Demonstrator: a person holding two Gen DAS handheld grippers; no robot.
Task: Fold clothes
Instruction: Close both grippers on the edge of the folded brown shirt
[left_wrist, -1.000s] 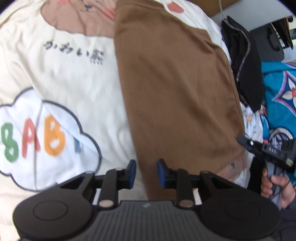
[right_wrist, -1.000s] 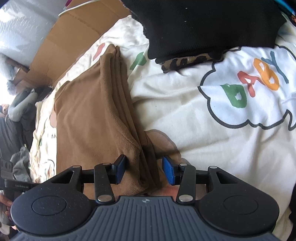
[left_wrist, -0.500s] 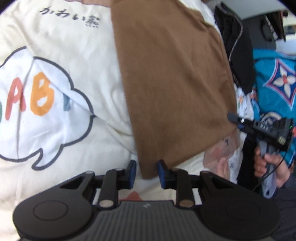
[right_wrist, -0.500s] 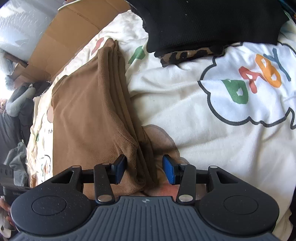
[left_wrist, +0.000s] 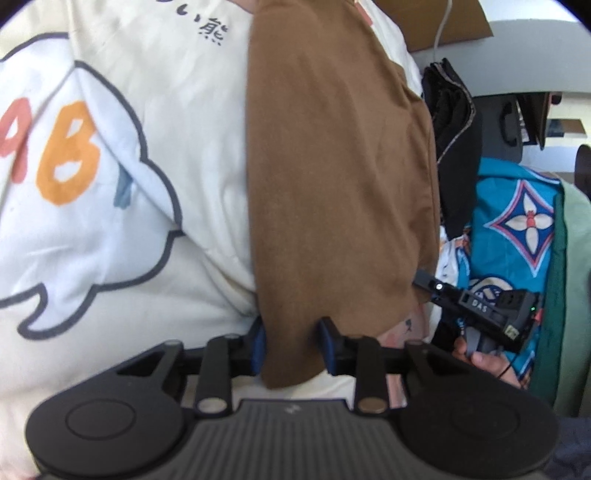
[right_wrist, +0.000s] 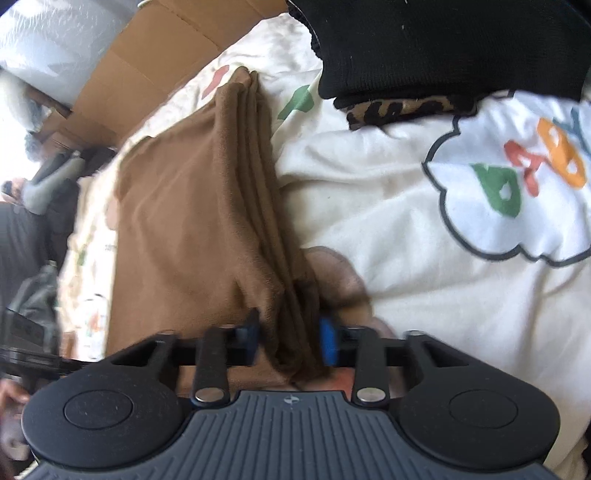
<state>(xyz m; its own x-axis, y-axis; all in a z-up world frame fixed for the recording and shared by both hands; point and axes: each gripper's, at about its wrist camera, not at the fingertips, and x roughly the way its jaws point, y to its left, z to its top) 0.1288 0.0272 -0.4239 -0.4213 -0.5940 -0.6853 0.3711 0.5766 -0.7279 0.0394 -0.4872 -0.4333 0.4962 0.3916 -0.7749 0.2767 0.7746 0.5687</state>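
Left claw (left_wrist: 290, 345) and right claw (right_wrist: 290, 343) both gape astride corners of the folded brown fleece garment (left_wrist: 340, 177); closing shallow risks pinching only top layers, spilling the stack.

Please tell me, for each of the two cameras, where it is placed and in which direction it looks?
Left wrist: sits on the left hand-held gripper, facing forward along its fingers over the brown garment and cream blanket; the right hand-held gripper and a hand show at the right.
Right wrist: sits on the right hand-held gripper, facing along the garment's layered edge toward a black garment; a hand shows at the left edge.
Shared: brown garment, blanket with its BABY cloud print; both grippers' fingers straddle brown cloth.
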